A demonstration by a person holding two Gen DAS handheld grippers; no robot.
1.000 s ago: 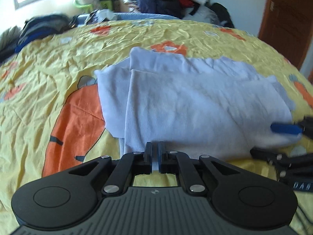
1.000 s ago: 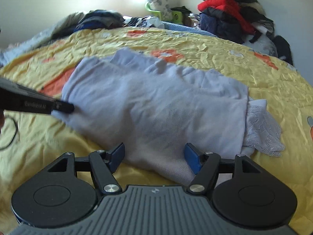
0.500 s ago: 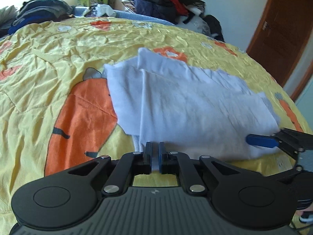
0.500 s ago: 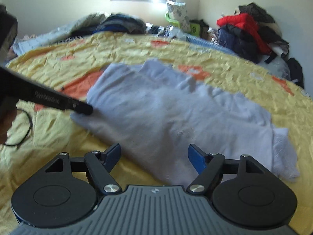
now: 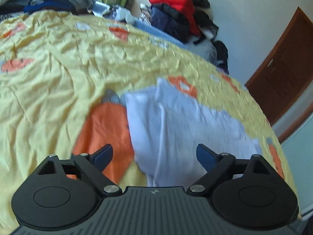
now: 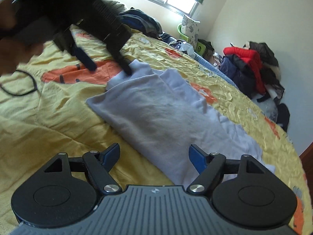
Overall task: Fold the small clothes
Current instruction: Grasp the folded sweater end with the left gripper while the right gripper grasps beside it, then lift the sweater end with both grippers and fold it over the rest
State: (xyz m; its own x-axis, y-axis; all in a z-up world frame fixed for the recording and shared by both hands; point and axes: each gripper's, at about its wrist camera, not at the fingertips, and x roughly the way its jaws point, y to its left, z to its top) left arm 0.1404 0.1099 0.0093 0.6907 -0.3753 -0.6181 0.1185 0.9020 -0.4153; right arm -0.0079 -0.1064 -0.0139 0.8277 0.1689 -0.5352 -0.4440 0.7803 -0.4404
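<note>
A pale lilac-white garment (image 5: 185,121) lies folded into a long band on the yellow bed cover (image 5: 49,78). My left gripper (image 5: 154,149) hangs just over its near left end. Its jaws are opening wide, and the cloth lies loose below them, not pinched. In the right wrist view the same garment (image 6: 156,113) runs away to the upper left. My right gripper (image 6: 154,146) stands open over its near edge, the pads clear of the cloth. The left gripper (image 6: 110,69) appears there at the garment's far corner, spread open, with one finger (image 6: 126,68) at the cloth.
Piled coats and clothes (image 5: 176,15) sit past the far edge of the bed, and more dark clothes (image 5: 58,0) lie at the head. A brown door (image 5: 283,74) stands at the right. A black cable (image 6: 19,90) loops on the cover at the left.
The left gripper was shut on the garment's edge and has now let go and opened wide. Both grippers have shifted sideways and rolled. The right gripper stays open.
</note>
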